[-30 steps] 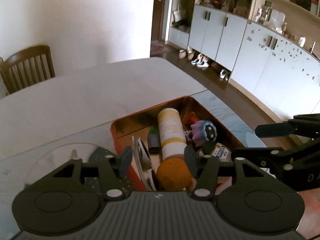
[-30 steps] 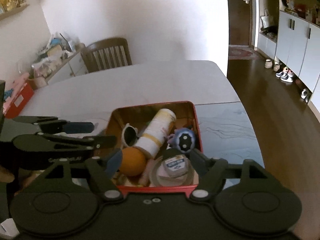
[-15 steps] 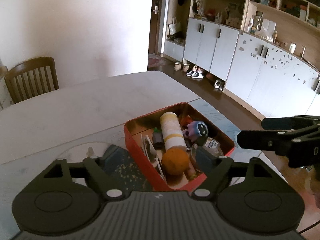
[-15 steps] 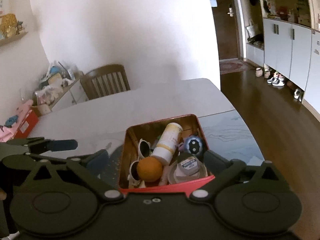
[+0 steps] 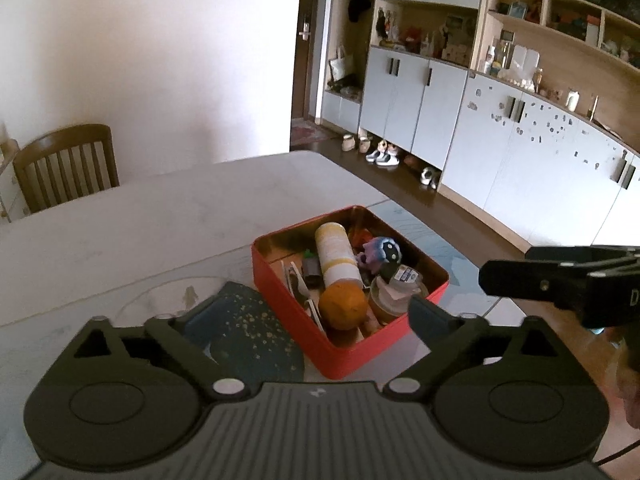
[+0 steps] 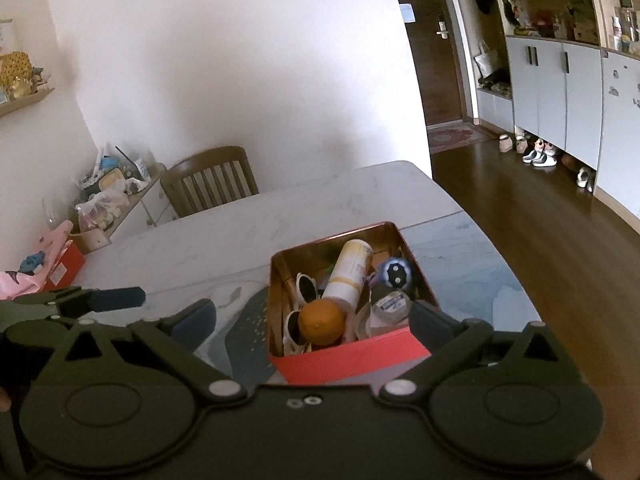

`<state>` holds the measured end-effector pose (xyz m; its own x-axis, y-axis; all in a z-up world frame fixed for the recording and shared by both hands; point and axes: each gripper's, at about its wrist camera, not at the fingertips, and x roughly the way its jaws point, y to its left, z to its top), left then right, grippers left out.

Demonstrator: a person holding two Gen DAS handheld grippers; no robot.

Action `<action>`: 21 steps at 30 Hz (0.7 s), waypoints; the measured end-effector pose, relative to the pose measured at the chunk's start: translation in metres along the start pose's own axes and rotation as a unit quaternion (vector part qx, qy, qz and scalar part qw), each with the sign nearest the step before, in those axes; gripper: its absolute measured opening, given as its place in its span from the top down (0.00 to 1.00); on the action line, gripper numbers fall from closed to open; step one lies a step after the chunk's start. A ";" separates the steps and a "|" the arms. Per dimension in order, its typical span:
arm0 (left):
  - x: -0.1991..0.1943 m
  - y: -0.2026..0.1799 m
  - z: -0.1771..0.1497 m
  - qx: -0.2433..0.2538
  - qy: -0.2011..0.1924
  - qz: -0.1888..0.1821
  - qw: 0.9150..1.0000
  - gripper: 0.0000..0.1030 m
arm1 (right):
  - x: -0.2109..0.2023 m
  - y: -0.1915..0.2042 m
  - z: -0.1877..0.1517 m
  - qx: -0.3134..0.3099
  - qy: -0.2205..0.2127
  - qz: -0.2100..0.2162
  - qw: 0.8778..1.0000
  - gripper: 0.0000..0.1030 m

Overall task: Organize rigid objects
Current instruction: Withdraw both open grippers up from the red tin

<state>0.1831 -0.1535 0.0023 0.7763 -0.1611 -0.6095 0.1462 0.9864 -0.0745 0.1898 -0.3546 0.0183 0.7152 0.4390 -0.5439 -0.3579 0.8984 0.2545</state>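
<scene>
The red tin (image 5: pixel 348 344) sits on the desk (image 5: pixel 160 216) near its corner, packed with an orange ball (image 5: pixel 343 307), a white bottle (image 5: pixel 335 254) lying lengthwise, sunglasses (image 6: pixel 305 287), a blue toy (image 5: pixel 383 252) and a small jar (image 6: pixel 390 306). A dark speckled mat (image 5: pixel 248 336) lies just beside the tin. Both claws hang above and short of the tin, the left claw (image 5: pixel 308 316) wide and empty, the right claw (image 6: pixel 312 318) wide and empty too. The sorting looks done or nearly so. If another item goes in, lower it over the free back corner, keep the fingers clear of the rim, and let go low so the ball does not roll out.
</scene>
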 end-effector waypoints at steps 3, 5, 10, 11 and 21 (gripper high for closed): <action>-0.005 0.001 -0.002 -0.002 -0.003 -0.002 1.000 0.01 | -0.006 0.003 -0.003 0.006 -0.004 -0.002 1.000 0.00; -0.008 0.001 -0.004 -0.002 -0.004 -0.002 1.000 0.01 | -0.009 0.005 -0.004 0.009 -0.006 -0.002 1.000 0.00; -0.016 0.003 -0.006 -0.003 -0.016 -0.001 1.000 0.01 | -0.012 0.011 -0.006 0.009 -0.005 -0.003 1.000 0.00; -0.018 0.003 -0.006 -0.002 -0.019 0.000 1.000 0.01 | -0.012 0.012 -0.006 0.009 -0.005 -0.004 1.000 0.00; -0.023 0.010 -0.010 -0.012 -0.020 0.005 1.000 0.01 | -0.013 0.020 -0.009 0.006 -0.001 -0.008 1.000 0.00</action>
